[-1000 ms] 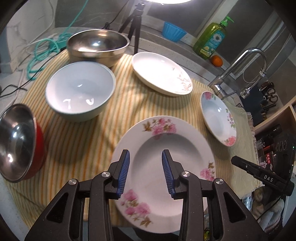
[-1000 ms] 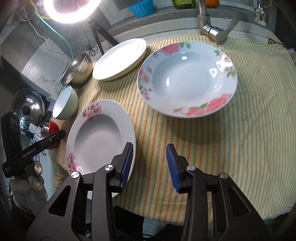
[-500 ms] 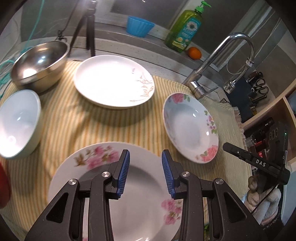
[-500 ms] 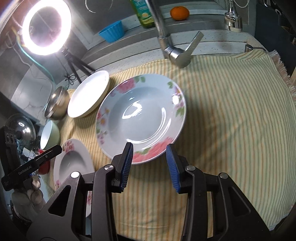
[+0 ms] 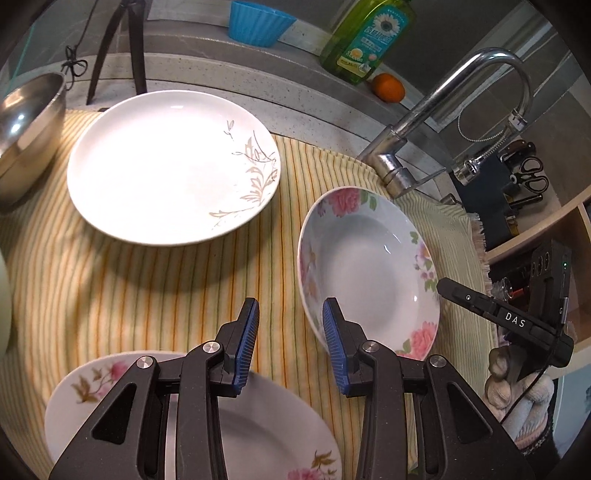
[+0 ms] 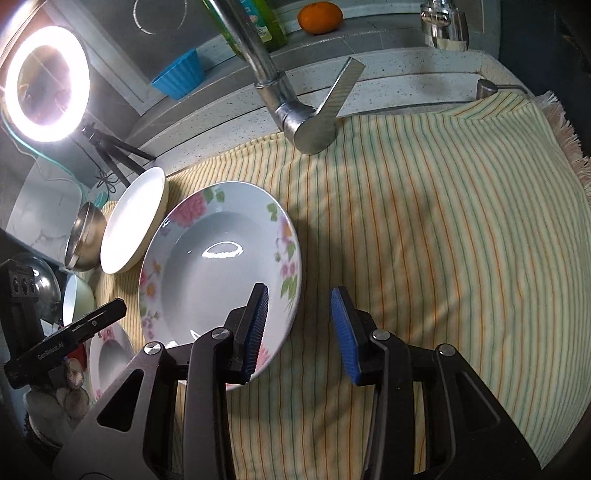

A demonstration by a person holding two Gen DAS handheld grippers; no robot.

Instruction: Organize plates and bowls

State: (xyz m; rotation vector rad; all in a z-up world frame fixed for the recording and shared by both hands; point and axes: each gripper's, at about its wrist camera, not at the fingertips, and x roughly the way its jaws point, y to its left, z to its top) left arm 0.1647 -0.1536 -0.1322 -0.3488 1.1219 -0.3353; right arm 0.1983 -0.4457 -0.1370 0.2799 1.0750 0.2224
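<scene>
A deep floral plate (image 5: pixel 369 266) lies on the striped cloth (image 5: pixel 147 288); it also shows in the right wrist view (image 6: pixel 207 273). My left gripper (image 5: pixel 290 343) is open and empty, hovering just left of that plate and above a second floral plate (image 5: pixel 258 435) at the near edge. My right gripper (image 6: pixel 299 328) is open and empty, its left finger over the deep plate's near right rim. A flat white plate (image 5: pixel 166 166) with a grey leaf print lies at the back left. A steel bowl (image 5: pixel 22 133) sits at the far left.
A chrome tap (image 5: pixel 424 122) stands behind the cloth, with a green soap bottle (image 5: pixel 365 37), an orange (image 5: pixel 387 87) and a blue cup (image 5: pixel 258 22) on the ledge. A ring light (image 6: pixel 44 85) on a tripod stands at the left. A pale green bowl (image 6: pixel 75 302) sits beside the steel bowl.
Both grippers moved right and forward. The left one left the near floral plate for the deep plate's left side; the right one closed in on that plate's right rim. Both stayed open.
</scene>
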